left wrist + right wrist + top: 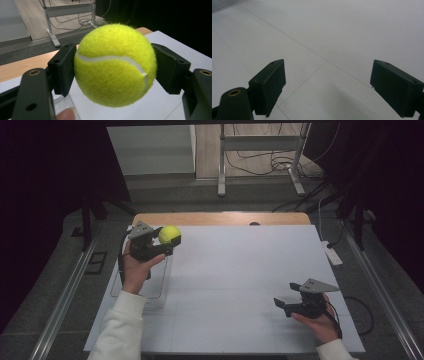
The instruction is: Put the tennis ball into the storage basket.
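Observation:
A yellow tennis ball [170, 234] [115, 64] hangs above the table's far left, and my left gripper [167, 240] [115, 70] is shut on it, one black pad pressed against each side. A clear plastic container [141, 287] lies on the white table surface below the left hand; its corner [63, 105] shows under the ball. At the near right, my right gripper [280, 306] [328, 87] stands open just over the table, nothing between its pads.
The white sheet [235, 280] covers most of the wooden table [220, 218]. A white power strip [332, 254] lies at the right edge. A metal frame [260, 150] and cables stand on the floor behind the table.

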### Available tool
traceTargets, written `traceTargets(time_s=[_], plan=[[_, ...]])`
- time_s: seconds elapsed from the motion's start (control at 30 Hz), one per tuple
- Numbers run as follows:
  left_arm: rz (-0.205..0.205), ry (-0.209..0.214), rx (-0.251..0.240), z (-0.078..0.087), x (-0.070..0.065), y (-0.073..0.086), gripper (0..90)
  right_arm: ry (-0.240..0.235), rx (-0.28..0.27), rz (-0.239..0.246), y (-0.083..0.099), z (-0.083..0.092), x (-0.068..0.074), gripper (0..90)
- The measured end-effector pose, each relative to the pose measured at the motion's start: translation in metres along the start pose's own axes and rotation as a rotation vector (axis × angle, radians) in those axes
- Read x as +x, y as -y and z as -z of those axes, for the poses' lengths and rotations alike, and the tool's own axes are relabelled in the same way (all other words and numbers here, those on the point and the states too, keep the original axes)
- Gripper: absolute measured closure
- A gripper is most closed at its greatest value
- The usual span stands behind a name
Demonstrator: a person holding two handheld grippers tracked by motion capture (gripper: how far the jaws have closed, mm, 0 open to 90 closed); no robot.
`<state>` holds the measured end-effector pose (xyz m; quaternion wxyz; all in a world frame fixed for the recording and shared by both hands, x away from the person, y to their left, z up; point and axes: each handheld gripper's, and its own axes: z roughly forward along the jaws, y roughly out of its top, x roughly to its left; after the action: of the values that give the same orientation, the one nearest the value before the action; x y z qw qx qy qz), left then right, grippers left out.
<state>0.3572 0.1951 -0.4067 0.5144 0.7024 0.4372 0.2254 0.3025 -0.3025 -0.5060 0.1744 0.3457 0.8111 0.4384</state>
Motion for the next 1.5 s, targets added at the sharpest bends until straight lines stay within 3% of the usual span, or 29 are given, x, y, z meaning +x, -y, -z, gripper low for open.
traceTargets(time_s=[0.93,1.5], plan=[[0.052,-0.103,0.022,0.000,0.032,0.012,26.6,-0.009,-0.005,0.003,-0.001,-0.001,0.002,13.6],[0.060,-0.131,0.047,-0.006,0.035,0.006,26.6,-0.021,-0.017,-0.007,-0.001,0.001,0.004,13.6]])
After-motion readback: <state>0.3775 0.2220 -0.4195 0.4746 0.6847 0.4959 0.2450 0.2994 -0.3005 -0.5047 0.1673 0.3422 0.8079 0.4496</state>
